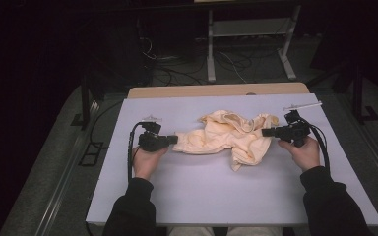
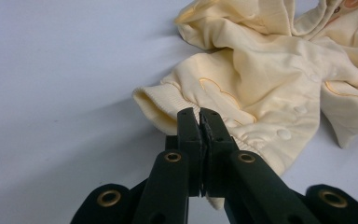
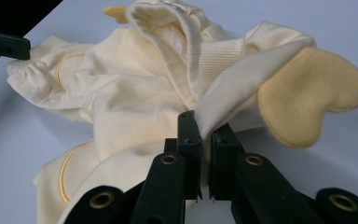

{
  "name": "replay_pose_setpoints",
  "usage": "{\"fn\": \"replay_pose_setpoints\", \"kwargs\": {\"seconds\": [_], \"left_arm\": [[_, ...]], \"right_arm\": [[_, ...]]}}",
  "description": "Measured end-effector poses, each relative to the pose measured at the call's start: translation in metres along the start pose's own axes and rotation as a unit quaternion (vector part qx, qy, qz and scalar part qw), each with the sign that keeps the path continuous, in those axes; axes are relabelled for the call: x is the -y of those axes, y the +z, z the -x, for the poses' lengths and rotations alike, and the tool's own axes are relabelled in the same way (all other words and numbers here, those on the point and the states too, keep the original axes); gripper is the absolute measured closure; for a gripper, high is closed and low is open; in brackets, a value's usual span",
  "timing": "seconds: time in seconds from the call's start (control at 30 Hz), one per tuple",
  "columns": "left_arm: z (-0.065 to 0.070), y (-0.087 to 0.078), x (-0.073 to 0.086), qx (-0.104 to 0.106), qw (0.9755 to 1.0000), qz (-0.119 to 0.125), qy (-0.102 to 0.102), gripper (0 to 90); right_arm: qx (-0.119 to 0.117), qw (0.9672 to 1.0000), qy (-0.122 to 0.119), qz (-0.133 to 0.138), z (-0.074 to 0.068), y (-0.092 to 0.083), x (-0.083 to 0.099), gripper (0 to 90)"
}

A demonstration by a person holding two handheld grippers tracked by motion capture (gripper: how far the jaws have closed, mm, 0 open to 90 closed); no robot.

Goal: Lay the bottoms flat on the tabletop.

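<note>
A crumpled pale yellow baby garment (image 1: 229, 135) lies in the middle of the white table (image 1: 202, 187). My left gripper (image 1: 173, 139) is shut on the garment's ribbed cuff (image 2: 161, 100) at its left end; the jaws (image 2: 200, 122) pinch the fabric edge. At the garment's right end my right gripper (image 1: 266, 132) is shut on a ribbed band of the garment (image 3: 242, 60), which runs into its jaws (image 3: 204, 130). A darker yellow ear-shaped flap (image 3: 310, 95) sticks out beside that band. The garment rests on the table between both grippers.
A thin white pen-like stick (image 1: 302, 105) lies near the table's far right corner. Beyond the table's wooden far edge (image 1: 216, 91) are floor cables and a white metal frame (image 1: 248, 44). Bare table surface stretches in front of the garment toward the person.
</note>
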State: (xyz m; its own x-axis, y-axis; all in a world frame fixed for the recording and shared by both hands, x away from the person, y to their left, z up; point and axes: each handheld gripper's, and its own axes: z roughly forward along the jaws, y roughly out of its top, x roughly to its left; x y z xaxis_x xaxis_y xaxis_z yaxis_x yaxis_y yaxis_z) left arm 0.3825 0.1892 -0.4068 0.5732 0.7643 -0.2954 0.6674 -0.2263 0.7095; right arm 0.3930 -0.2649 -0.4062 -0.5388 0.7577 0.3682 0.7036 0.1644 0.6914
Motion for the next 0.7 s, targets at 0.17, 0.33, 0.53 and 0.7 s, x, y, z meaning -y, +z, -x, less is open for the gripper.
{"fn": "replay_pose_setpoints", "kwargs": {"seconds": [0.17,0.33,0.53,0.7], "left_arm": [[-0.002,-0.012,0.006,-0.002,1.0,0.001,0.0,86.8],[0.002,-0.02,0.02,0.006,0.9999,-0.01,0.005,86.8],[0.012,-0.023,0.039,0.027,0.9991,-0.029,0.014,86.8],[0.027,-0.022,0.049,0.052,0.997,-0.049,0.03,86.8]], "right_arm": [[-0.012,0.9999,-0.004,-0.003,-0.005,0.004,-0.001,84.2],[-0.019,0.9997,-0.01,-0.007,-0.011,0.007,-0.001,84.3],[-0.021,0.9996,-0.011,-0.012,-0.013,0.007,0.0,84.2],[-0.017,0.9997,-0.008,-0.015,-0.013,0.006,0.001,84.2]]}}
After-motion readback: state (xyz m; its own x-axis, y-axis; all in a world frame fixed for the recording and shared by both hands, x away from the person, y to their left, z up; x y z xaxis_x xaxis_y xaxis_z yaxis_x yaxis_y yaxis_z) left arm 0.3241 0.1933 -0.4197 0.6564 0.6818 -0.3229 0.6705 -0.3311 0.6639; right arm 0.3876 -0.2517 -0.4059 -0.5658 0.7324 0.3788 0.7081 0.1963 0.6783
